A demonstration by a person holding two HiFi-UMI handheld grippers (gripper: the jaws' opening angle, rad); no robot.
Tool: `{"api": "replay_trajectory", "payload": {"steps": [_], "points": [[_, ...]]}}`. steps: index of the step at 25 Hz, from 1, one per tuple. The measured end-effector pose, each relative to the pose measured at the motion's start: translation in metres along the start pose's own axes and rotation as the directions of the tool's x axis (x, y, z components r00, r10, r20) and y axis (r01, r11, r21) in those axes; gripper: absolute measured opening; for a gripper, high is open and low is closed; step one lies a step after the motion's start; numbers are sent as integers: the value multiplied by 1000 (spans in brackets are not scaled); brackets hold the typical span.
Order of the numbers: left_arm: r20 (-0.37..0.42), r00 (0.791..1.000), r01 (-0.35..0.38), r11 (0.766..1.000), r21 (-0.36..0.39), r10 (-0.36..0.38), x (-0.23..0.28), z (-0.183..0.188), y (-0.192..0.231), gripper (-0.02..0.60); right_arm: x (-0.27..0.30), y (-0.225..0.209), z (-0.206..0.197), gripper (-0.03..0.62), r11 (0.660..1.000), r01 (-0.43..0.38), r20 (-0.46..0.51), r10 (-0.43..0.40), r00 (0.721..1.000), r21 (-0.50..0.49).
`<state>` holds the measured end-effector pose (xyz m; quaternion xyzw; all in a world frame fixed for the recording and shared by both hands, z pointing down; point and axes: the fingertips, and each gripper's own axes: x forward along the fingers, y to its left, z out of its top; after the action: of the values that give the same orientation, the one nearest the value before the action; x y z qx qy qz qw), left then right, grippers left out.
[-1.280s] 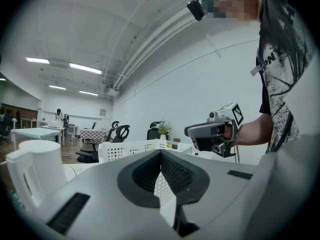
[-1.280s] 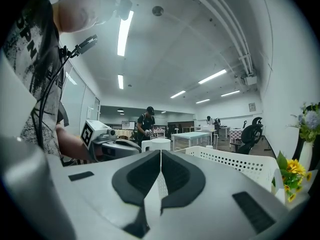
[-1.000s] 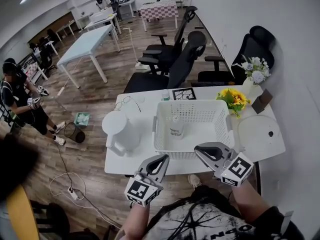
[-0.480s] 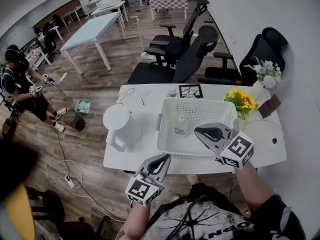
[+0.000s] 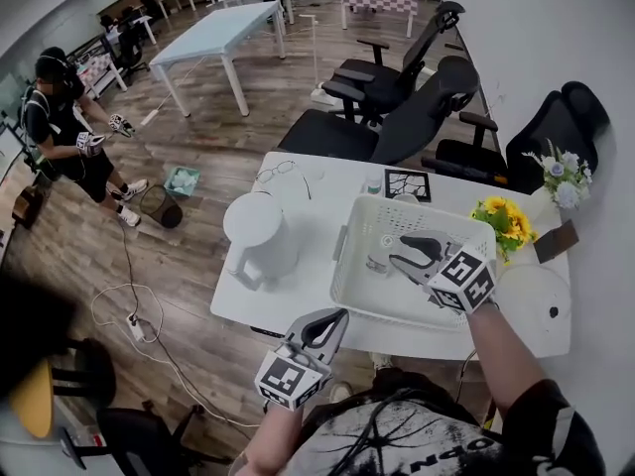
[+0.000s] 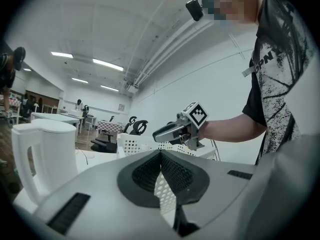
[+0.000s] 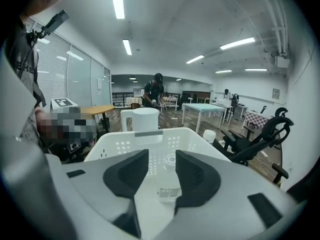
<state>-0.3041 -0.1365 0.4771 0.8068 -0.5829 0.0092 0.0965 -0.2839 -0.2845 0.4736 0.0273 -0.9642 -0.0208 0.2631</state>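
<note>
Right gripper [image 5: 409, 254] hangs over the white basket [image 5: 417, 209], jaws wide apart and empty, clear bottle [image 5: 378, 258] standing inside just beyond them. Left gripper [image 5: 335, 320] is closed on nothing, off the bench's [image 5: 298, 296] near edge.

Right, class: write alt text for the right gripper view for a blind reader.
The right gripper, jaws apart, points into a white basket; a clear container in the basket shows through the gap. A white kettle stands behind the basket.
</note>
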Motion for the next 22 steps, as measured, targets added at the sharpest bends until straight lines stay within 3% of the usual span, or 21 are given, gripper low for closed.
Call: {"api": "replay_trajectory", "payload": {"steps": [6, 22], "points": [[10, 999, -37, 999, -28, 37, 1, -2, 8, 11, 31, -8, -17, 198, 999, -47, -55, 47, 997, 8], [-2, 996, -93, 994, -63, 93, -1, -16, 19, 11, 67, -20, -32, 169, 998, -63, -53, 64, 997, 23]]}}
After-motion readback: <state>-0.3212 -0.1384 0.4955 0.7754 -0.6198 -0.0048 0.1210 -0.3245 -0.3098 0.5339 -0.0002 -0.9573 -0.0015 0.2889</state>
